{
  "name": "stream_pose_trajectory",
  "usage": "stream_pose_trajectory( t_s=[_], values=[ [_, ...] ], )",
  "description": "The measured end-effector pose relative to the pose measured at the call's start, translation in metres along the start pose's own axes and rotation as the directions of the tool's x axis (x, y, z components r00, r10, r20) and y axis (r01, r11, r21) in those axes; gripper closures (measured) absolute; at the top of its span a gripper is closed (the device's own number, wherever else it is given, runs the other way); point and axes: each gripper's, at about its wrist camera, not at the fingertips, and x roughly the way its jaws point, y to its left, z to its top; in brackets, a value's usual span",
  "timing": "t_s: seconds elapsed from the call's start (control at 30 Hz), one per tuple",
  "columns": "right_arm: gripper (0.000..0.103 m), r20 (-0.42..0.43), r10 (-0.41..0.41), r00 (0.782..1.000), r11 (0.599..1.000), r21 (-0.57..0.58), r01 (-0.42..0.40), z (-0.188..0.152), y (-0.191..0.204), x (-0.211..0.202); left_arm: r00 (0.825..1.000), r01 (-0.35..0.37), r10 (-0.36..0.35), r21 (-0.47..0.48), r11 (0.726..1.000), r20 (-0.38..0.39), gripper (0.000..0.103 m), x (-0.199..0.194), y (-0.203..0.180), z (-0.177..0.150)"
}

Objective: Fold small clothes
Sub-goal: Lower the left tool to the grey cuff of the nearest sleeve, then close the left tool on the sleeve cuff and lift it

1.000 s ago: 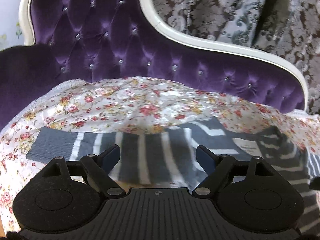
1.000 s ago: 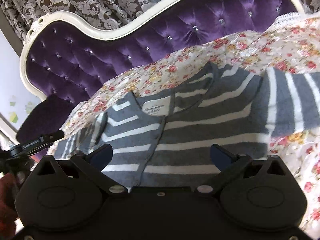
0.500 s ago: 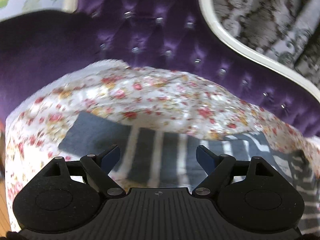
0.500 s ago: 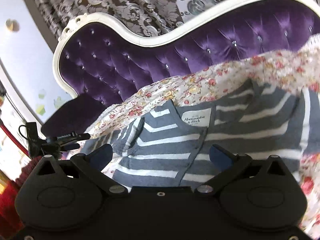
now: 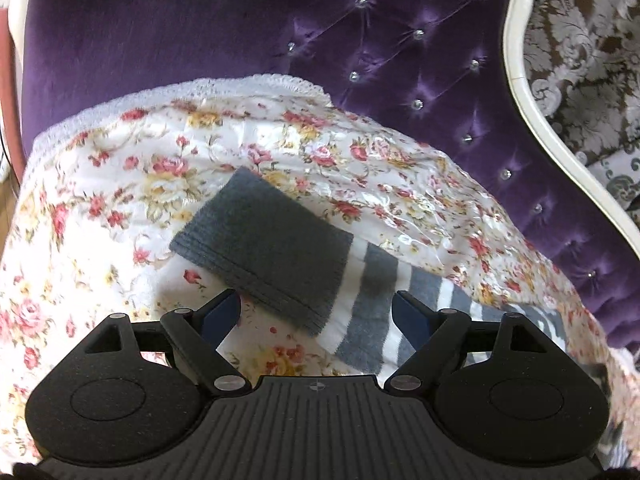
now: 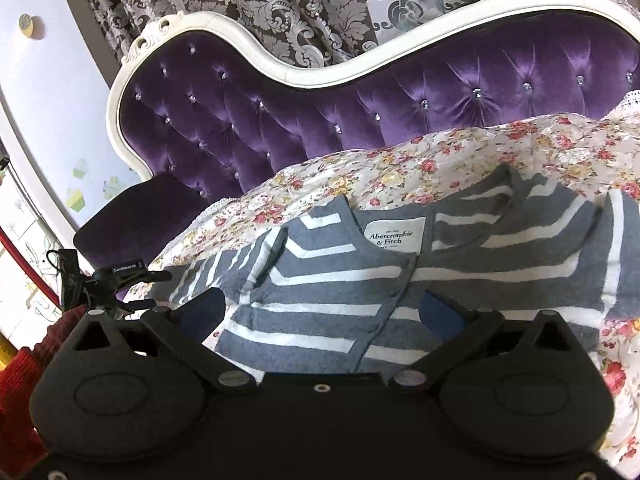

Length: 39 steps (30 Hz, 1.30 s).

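**Sleeve cuff lined up for the first fold**

The striped cardigan [image 6: 400, 280] lies spread, label up, on the floral cover [image 5: 100, 200] across the middle of the right wrist view, laid flat so it can be folded. The left gripper [image 5: 316, 312] hovers with jaws spread above the sleeve's grey cuff [image 5: 268, 244] at frame centre, likely to pinch it. The right gripper [image 6: 320, 312], also spread and empty, waits over the buttoned front.
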Motion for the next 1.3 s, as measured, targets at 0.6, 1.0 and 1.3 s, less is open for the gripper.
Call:
stream_pose_trajectory(
  t_s=[0.6, 1.0, 1.3],
  values=[
    [0.000, -0.030, 0.000, 1.000, 1.000, -0.004, 0.000, -0.004, 0.002, 0.005, 0.992, 0.059, -0.052, -0.056, 0.997, 0.116, 0.094, -0.015, -0.005, 0.010],
    [0.000, -0.028, -0.112, 0.993, 0.993, 0.040, 0.113, 0.005, -0.017, -0.006, 0.936, 0.275, -0.319, 0.262, 0.925, 0.146, 0.094, -0.089, -0.140, 0.004],
    [0.000, 0.019, -0.211, 0.977, 0.974, 0.095, 0.208, 0.020, -0.043, -0.028, 0.889, 0.412, -0.457, 0.383, 0.826, 0.029, 0.093, -0.082, -0.248, -0.040]
  ],
)
